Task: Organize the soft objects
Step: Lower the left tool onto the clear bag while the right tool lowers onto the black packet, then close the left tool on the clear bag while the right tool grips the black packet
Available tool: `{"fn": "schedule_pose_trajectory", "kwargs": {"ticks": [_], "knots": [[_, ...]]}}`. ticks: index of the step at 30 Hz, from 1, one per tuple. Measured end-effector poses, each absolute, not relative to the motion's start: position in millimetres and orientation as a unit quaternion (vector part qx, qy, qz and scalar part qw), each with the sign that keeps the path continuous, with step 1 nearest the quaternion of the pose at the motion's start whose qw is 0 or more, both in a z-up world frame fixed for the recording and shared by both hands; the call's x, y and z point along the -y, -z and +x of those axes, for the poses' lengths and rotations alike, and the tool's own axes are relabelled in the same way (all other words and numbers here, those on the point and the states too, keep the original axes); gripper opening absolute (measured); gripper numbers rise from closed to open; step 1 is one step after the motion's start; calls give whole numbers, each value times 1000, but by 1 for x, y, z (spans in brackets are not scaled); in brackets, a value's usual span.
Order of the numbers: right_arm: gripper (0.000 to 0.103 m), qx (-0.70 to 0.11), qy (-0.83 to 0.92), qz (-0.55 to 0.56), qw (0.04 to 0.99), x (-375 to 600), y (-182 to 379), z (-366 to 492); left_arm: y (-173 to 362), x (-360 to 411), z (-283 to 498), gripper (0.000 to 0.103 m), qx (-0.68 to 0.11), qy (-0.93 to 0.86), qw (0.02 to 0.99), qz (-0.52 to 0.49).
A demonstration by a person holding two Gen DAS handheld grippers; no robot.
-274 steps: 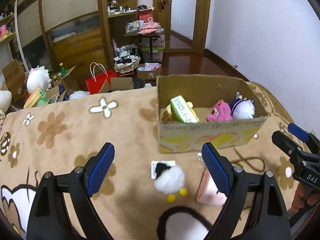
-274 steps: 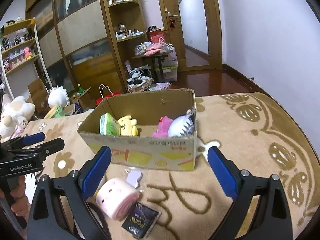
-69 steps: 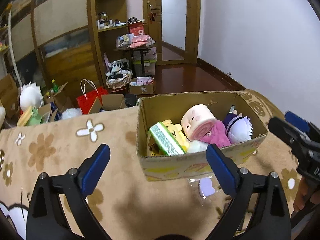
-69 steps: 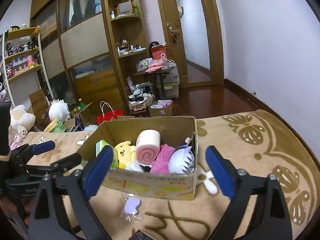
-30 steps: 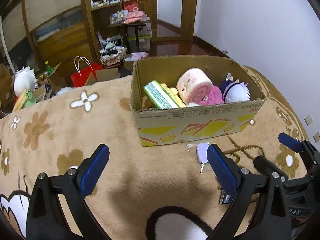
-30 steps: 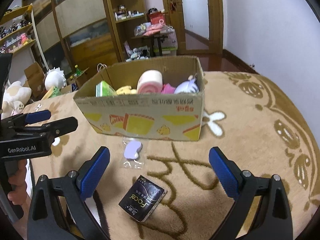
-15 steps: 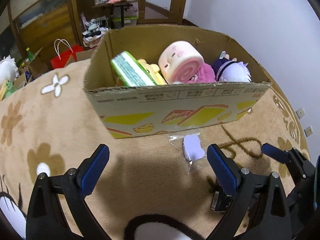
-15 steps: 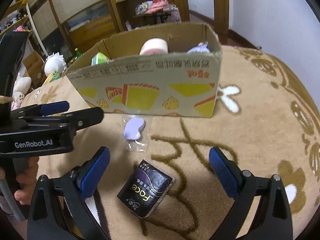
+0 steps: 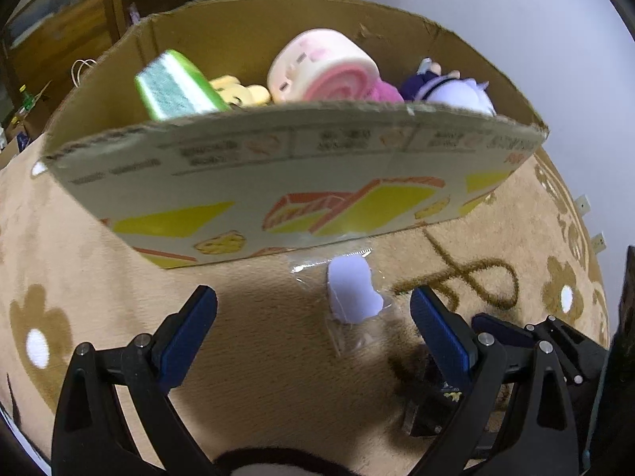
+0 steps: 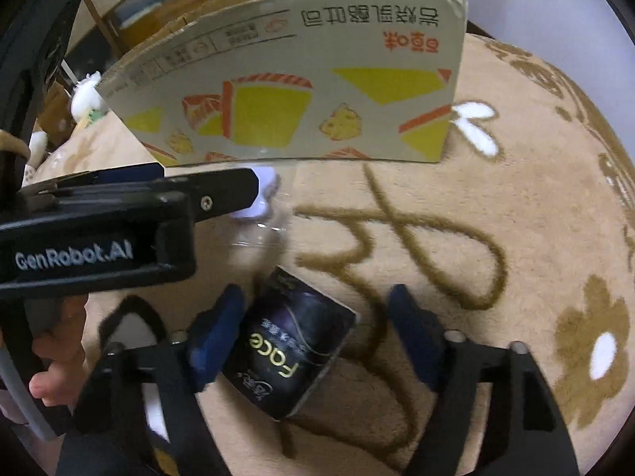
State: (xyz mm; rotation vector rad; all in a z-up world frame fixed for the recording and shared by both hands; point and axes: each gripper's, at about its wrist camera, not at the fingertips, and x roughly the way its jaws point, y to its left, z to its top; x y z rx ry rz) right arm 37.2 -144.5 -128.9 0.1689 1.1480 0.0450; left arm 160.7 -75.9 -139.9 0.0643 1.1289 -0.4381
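Observation:
A cardboard box (image 9: 301, 166) on the tan carpet holds a pink roll plush (image 9: 321, 69), a green block, a yellow plush and a purple-white plush. In front of it lies a lilac soft piece in a clear bag (image 9: 351, 293), just ahead of my open left gripper (image 9: 313, 337). A dark packet marked "Face" (image 10: 289, 353) lies between the fingers of my right gripper (image 10: 313, 337). Its jaws are closing: the left pad is at the packet's edge and the right pad stands apart from it. In the right wrist view the left gripper (image 10: 131, 206) partly hides the lilac bag (image 10: 262, 198).
The box wall (image 10: 301, 91) rises close ahead of both grippers. My right gripper (image 9: 512, 329) sits just right of the left one, over the dark packet (image 9: 428, 408). A hand (image 10: 55, 357) holds the left tool. Patterned carpet stretches to the right.
Both grippers have sunk toward the carpet and tilted further down. The right jaws have narrowed around the dark packet. The lilac bag now lies just ahead of the left fingers.

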Motion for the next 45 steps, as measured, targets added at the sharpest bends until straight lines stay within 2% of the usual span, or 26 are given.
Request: {"fn": "schedule_pose_trajectory", "kwargs": {"ticks": [2,17,25,32,33,35,36,40,45], "knots": [[57,-539,-18,88,838,148,128,37,144,80,162,97,-535,206,818,33],[53,-529,-29,87,844,148,125,37,170,92,180,94,-555,184,810,46],[53,-531,-32,92,842,154,128,37,176,105,175,79,-564,185,802,62],[58,-533,-34,101,840,165,130,45,176,106,157,62,-567,187,800,66],[60,-534,-33,101,839,168,129,44,175,106,155,60,-568,187,799,66],[72,-536,-34,110,837,171,128,43,172,100,153,48,-574,187,795,63],[73,-536,-34,114,836,172,126,42,171,98,152,45,-578,188,792,57],[79,-538,-19,111,836,175,123,38,169,89,149,44,-579,190,791,45],[79,-547,2,127,828,188,125,38,163,89,138,44,-567,187,800,63]]}}
